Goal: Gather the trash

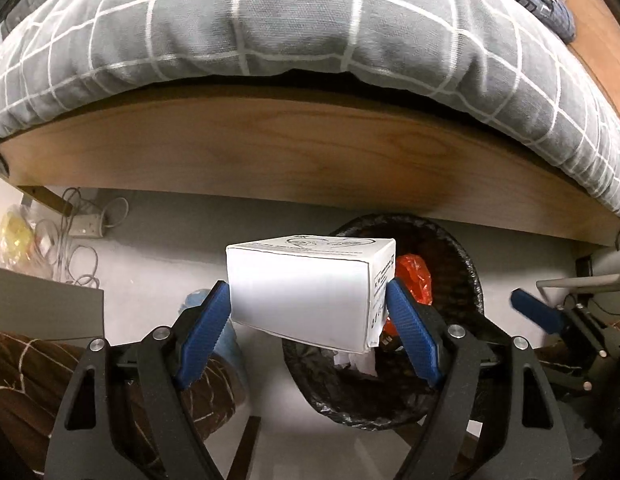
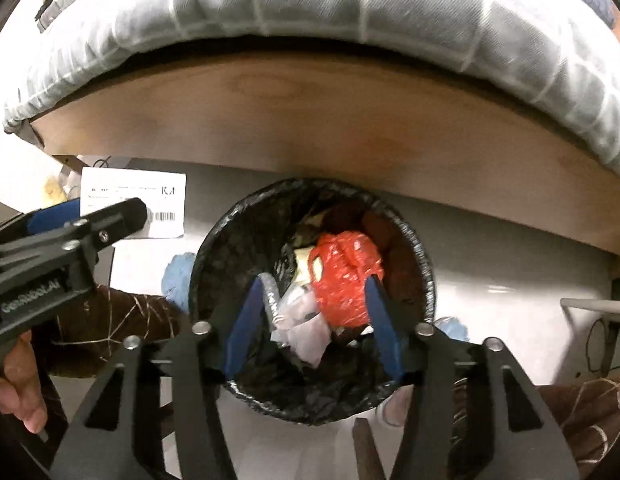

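Two grippers hang over the round black-lined trash bin [image 2: 424,276]. Left gripper [image 1: 308,312] squeezes a white cardboard box [image 1: 302,292]. Right gripper [image 2: 312,312] is spread wide, holding nothing.

White carton box [image 1: 306,292], tilted, held above the floor beside the black-lined trash bin [image 2: 214,256]; the bin contains a red plastic bag [image 2: 342,280] and crumpled paper [image 2: 306,336].
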The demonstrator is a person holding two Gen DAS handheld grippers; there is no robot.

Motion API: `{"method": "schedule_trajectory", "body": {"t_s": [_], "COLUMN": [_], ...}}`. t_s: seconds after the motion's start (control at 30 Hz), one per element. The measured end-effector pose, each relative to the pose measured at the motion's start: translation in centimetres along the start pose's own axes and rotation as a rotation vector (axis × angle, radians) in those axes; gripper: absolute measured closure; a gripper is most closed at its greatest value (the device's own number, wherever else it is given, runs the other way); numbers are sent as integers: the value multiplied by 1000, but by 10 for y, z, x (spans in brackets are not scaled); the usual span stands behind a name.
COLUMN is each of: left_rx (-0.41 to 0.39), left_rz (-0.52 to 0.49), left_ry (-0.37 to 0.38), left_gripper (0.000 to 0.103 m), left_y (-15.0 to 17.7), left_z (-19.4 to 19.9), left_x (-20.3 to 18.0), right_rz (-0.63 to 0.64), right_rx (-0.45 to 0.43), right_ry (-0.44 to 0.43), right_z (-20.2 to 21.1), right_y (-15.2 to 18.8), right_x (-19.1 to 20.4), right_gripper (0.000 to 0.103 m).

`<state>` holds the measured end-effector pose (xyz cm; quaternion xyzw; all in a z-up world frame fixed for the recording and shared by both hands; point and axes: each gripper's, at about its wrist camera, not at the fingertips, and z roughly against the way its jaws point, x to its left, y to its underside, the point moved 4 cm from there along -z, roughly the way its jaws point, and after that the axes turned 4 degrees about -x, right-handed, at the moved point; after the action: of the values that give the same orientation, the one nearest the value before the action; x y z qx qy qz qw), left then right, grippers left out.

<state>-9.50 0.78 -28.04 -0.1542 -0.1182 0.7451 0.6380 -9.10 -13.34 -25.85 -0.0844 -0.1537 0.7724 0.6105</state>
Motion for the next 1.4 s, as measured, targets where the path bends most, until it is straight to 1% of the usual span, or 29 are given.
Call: {"method": "schedule_trajectory", "body": {"t_s": [0.03, 0.07, 0.13, 0.23, 0.3, 0.47, 0.57, 0.73, 0.83, 0.93, 0.97, 1.03, 1.07, 1.1, 1.17, 1.4], "left_rx": [-1, -1, 0, 2, -1, -10, -3, -13, -13, -7, -16, -42, -49, -49, -50, -62], "left_rz": [-6, -12, -16, -29, -49, -102, -109, -135, -154, -146, -149, -165, -167, -161, -159, -146], "left_ry": [0, 0, 2, 3, 12, 44, 74, 90, 84, 81, 75, 47, 36, 34, 34, 5], "left_gripper": [25, 25, 25, 25, 25, 25, 25, 25, 25, 24, 22, 15, 10, 8, 6, 6], "left_y": [0, 0, 0, -1, -1, 0, 2, 4, 7, 8, 6, 4, 3, 2, -1, -9], "left_z": [0, 0, 1, 1, 2, 6, 9, 13, 12, 9, 10, 13, 13, 14, 15, 32], "left_x": [-3, -6, -12, -26, -38, -73, -87, -105, -108, -108, -107, -106, -104, -102, -99, -76], "right_rz": [-7, -14, -28, -35, -50, -123, -130, -155, -165, -179, -178, -182, -188, -198, -200, -171], "right_rx": [-12, -23, -47, -85, -109, -164, -180, -159, -160, -160, -162, -163, -163, -163, -165, -206], "right_ry": [14, 27, 61, 123, 145, 185, 191, 188, 187, 184, 185, 189, 189, 184, 184, 157], "right_z": [4, 7, 16, 29, 39, 59, 66, 64, 62, 62, 62, 64, 64, 65, 66, 90], "right_y": [-1, -1, -1, 2, 4, 8, 7, 8, 9, 8, 7, 7, 7, 5, 3, -14], "right_x": [-4, -8, -21, -40, -53, -87, -100, -110, -109, -107, -107, -108, -109, -110, -109, -91], "right_gripper": [34, 27, 19, 13, 8, 8, 8, 8, 8, 8, 8, 8, 8, 8, 8, 8]}}
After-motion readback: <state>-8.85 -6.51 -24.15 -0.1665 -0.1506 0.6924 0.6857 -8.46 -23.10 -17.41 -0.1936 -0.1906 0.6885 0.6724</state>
